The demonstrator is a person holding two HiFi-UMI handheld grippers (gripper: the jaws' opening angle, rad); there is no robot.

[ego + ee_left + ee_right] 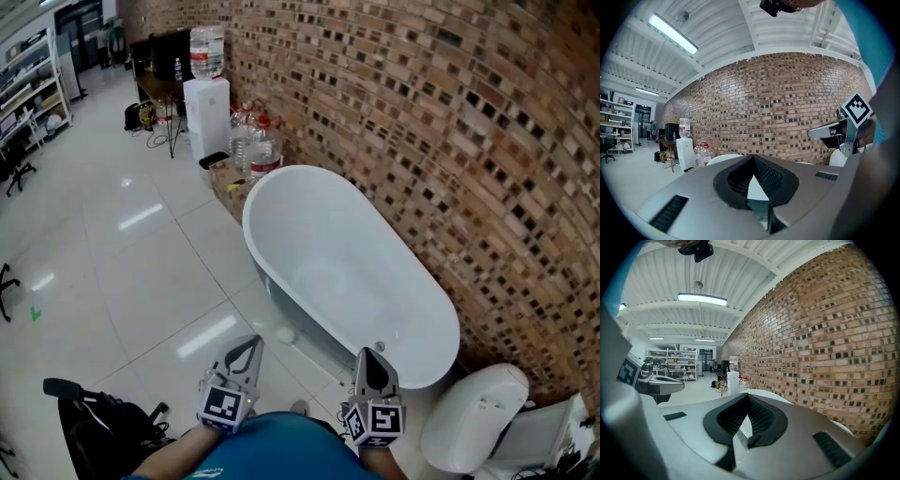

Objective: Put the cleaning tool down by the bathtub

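Left tongs [251, 343], right tongs [373, 354] shut, empty; white object [286, 334] between, beside bathtub [255, 204].

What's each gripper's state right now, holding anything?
Left gripper: closed, nothing between the jaws.
Right gripper: closed, nothing between the jaws.

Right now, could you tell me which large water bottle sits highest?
The bottle atop the white dispenser; the others stand lower, between it and the bathtub.

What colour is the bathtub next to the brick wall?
The bathtub is white; the head view shows it best.
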